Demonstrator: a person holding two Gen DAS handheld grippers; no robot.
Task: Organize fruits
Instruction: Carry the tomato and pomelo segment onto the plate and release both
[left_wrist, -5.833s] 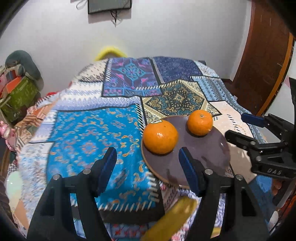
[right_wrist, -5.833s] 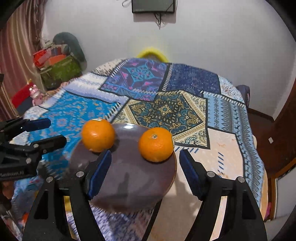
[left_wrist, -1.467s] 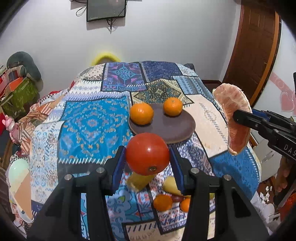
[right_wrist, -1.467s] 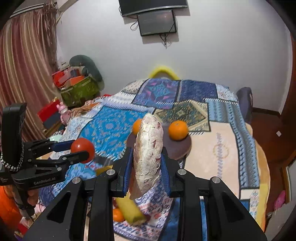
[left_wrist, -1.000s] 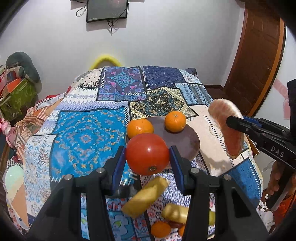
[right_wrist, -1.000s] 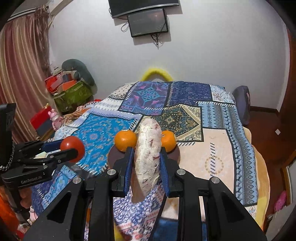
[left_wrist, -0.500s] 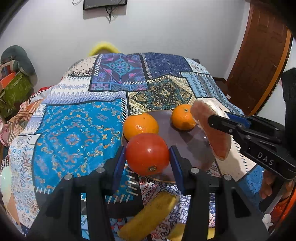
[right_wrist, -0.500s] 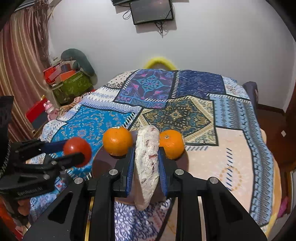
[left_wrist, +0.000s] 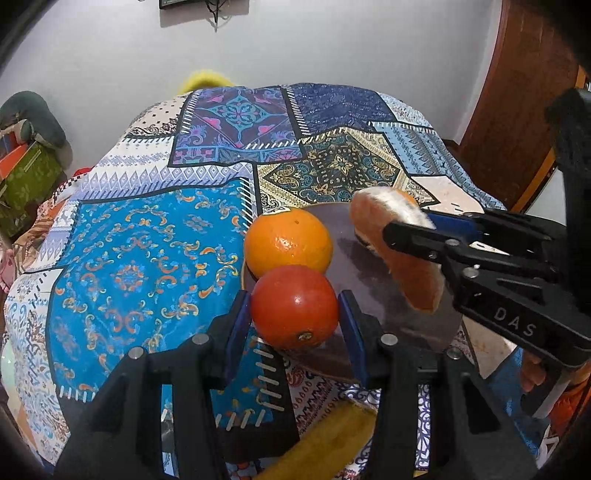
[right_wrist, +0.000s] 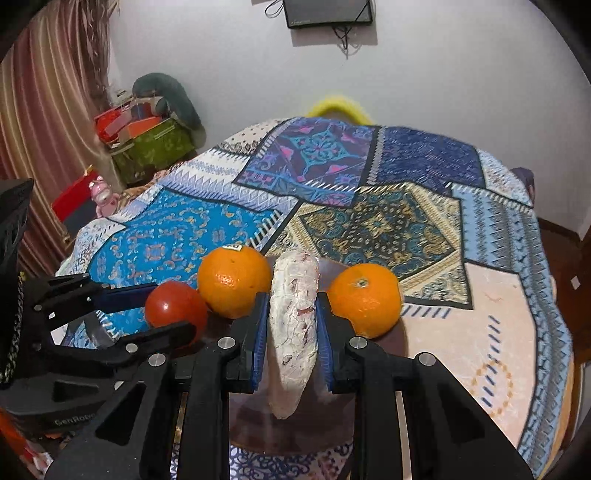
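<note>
1. Left wrist view: my left gripper (left_wrist: 294, 308), black plastic with blue pads, is closed on one smooth, glossy red tomato (left_wrist: 294, 307), held over the near rim of a round, dark brown plate (left_wrist: 373, 277). One dimpled orange (left_wrist: 288, 239) sits on the plate just behind the tomato. My right gripper (left_wrist: 406, 230) reaches in from the right, clamped on one pale pink, fibrous pomelo segment (left_wrist: 406, 271) above the plate; it hides most of a second orange behind it. A yellow piece of fruit (left_wrist: 325, 443) lies at the bottom, cut off and hard to name. A patterned patchwork cloth (left_wrist: 147, 258) covers the surface.

2. Right wrist view: my right gripper (right_wrist: 291, 325) is nearly shut, squeezing the curved pomelo segment (right_wrist: 293, 332), white pith facing me, over the plate (right_wrist: 291, 428). Two oranges (right_wrist: 234, 280) (right_wrist: 364, 304) rest on the plate, one either side of the segment. At left, my left gripper (right_wrist: 162, 310) grips the tomato (right_wrist: 173, 306).
</note>
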